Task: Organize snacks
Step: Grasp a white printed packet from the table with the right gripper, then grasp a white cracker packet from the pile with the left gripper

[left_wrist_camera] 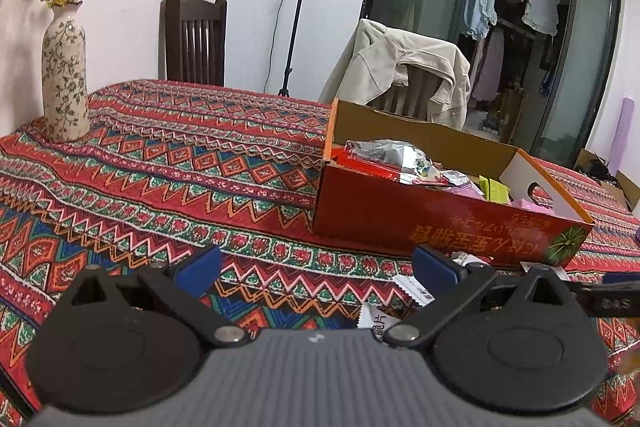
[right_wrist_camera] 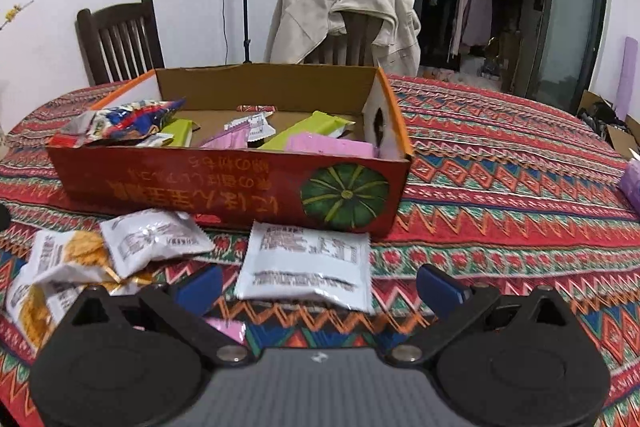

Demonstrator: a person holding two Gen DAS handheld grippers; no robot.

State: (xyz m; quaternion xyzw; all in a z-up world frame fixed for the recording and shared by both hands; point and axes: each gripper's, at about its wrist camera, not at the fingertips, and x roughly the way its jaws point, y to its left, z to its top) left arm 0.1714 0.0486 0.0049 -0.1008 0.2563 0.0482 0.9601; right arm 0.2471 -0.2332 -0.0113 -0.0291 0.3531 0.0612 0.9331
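Both claws gape empty: the right gripper (right_wrist_camera: 319,287) hovers over a white packet (right_wrist_camera: 306,263) just before the red box (right_wrist_camera: 224,183), the left gripper (left_wrist_camera: 316,269) above bare tablecloth (left_wrist_camera: 160,167). Loose crinkly packets (right_wrist_camera: 72,267) may slip or snag when pinched. Beyond, more snacks (right_wrist_camera: 316,131) fill the box; chairs (right_wrist_camera: 120,39) and a jacket (right_wrist_camera: 344,15) stand behind

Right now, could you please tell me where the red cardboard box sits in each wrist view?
Left wrist: red cardboard box right of centre, seen corner-on.
Right wrist: the box centre-left, long side facing the camera.
Shared landmark: beige jacket on the chair behind it.
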